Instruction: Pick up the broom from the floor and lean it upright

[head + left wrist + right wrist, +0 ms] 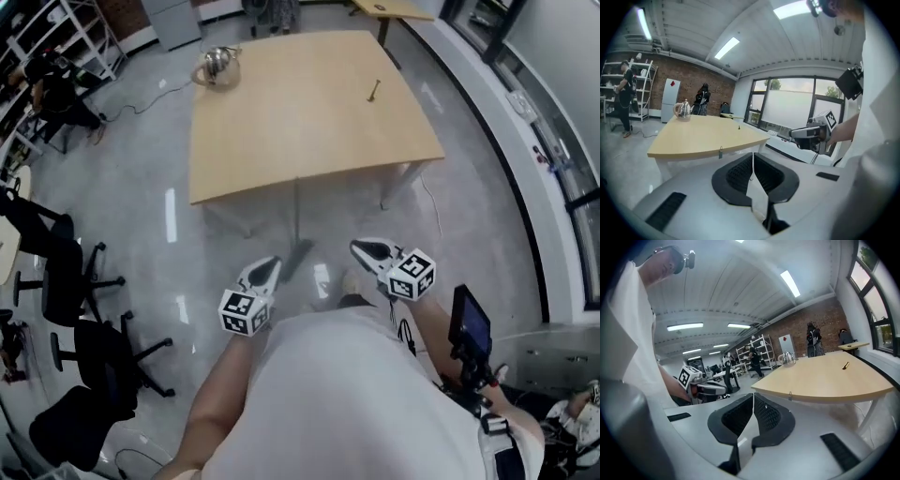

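1. Leaning on the near edge of the table (pixel 309 112), the broom (pixel 296 217) stood upright, its head on the floor (pixel 169 150).
2. We held the left gripper (pixel 271 267) and the right gripper (pixel 362 248) near its head, one on either side, both apart from it.
3. Both grippers' jaws were clenched together, empty.
4. Their marker cubes (pixel 411 273) bore black-and-white square patterns; we could read no lettering.

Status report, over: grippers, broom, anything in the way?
Left gripper shut, empty. Right gripper shut, empty. Broom upright, handle against table edge, apart from both grippers. Nothing in the way.
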Available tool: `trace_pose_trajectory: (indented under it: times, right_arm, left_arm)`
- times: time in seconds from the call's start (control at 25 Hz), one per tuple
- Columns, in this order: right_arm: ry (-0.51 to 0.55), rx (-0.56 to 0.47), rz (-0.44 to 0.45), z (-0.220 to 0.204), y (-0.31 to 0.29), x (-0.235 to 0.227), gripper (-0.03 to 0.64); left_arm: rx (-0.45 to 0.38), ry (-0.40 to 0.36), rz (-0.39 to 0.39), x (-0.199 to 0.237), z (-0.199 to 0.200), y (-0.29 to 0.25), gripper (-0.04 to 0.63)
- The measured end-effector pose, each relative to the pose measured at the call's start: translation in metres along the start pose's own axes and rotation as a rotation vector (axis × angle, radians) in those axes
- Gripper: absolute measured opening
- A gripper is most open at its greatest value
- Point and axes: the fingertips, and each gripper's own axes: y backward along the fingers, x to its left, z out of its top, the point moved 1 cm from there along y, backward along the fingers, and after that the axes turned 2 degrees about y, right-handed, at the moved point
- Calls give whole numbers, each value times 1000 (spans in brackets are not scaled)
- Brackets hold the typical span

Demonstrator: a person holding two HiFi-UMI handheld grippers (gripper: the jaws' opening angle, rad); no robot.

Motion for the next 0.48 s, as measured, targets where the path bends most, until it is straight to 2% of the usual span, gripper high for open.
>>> trace_pose_trajectory:
  times: [0.16,0.48]
  right_arm:
    - [32,18,43,13,-9,18,18]
    - [-7,43,43,-13,6,26,18]
  left_arm:
    - [-41,-21,25,-4,18,12,15]
    - [-3,17,33,-17,-11,17,15]
